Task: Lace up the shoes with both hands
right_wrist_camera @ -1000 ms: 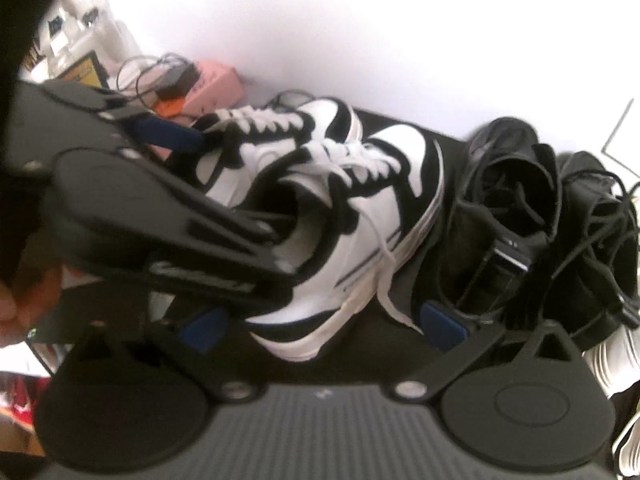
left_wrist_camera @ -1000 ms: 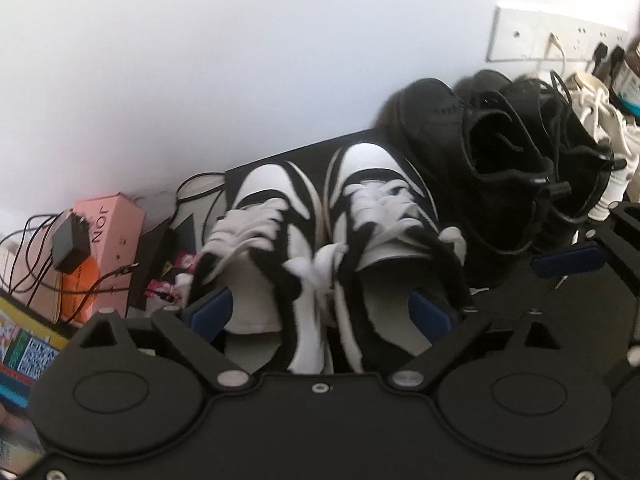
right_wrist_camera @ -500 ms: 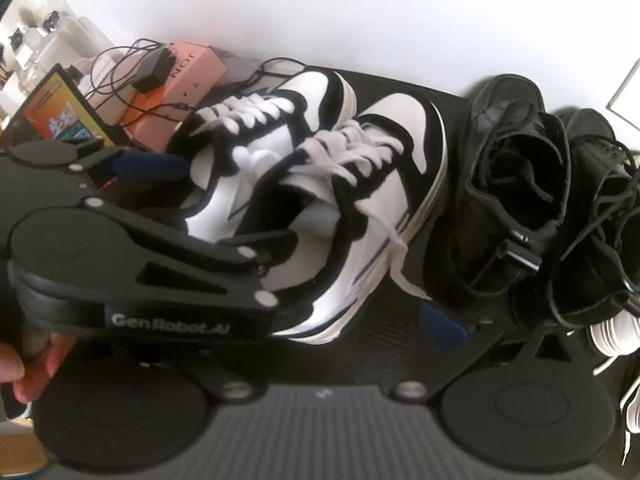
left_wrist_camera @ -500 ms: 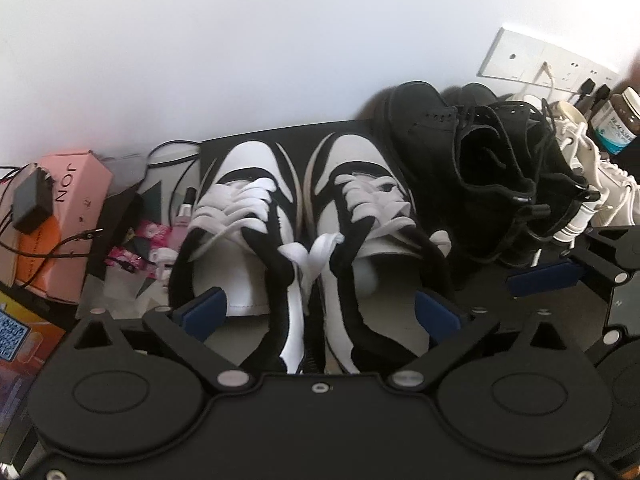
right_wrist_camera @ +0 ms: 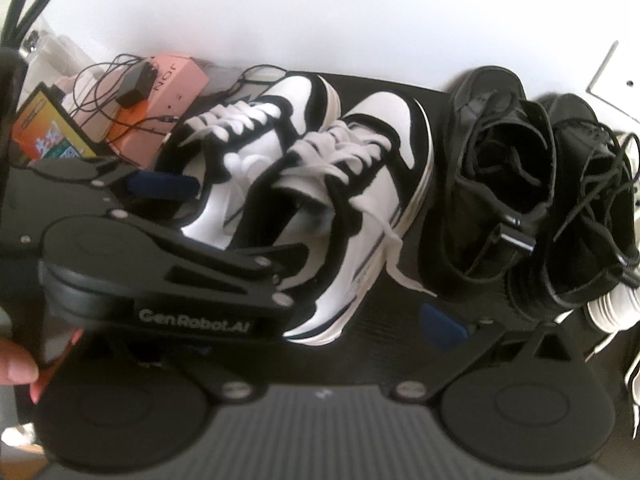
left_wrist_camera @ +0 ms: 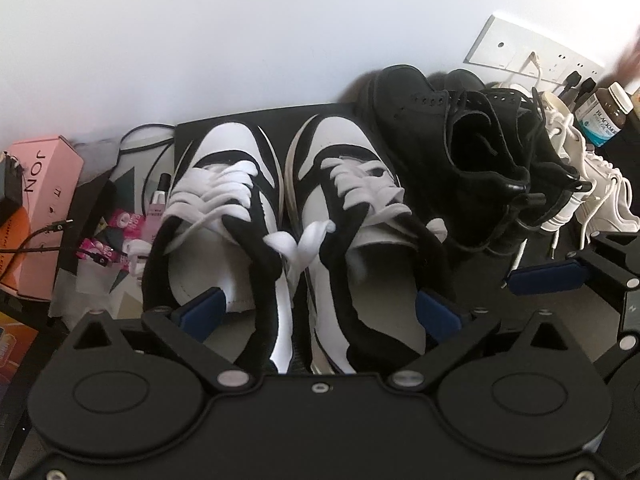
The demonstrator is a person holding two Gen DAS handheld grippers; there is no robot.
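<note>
A pair of black-and-white sneakers with white laces stands side by side on a black mat, the left shoe (left_wrist_camera: 224,208) and the right shoe (left_wrist_camera: 356,216), heels toward me. Loose white lace ends (left_wrist_camera: 300,240) hang between them. My left gripper (left_wrist_camera: 318,312) is open, its blue pads just behind the two heels, holding nothing. The pair also shows in the right wrist view (right_wrist_camera: 352,184). My right gripper (right_wrist_camera: 320,320) is open and empty, to the right of the pair; its left finger is hidden behind the left gripper's body (right_wrist_camera: 168,264).
A pair of black lace-up boots (left_wrist_camera: 472,152) stands right of the sneakers, white shoes (left_wrist_camera: 592,192) beyond them. A pink box (left_wrist_camera: 44,200), cables and small items lie at the left. A bottle (left_wrist_camera: 604,116) and wall sockets (left_wrist_camera: 528,56) are at the back right.
Both grippers have shifted slightly; the left wrist view has swung a little left to centre on the sneakers. Nothing has been grasped.
</note>
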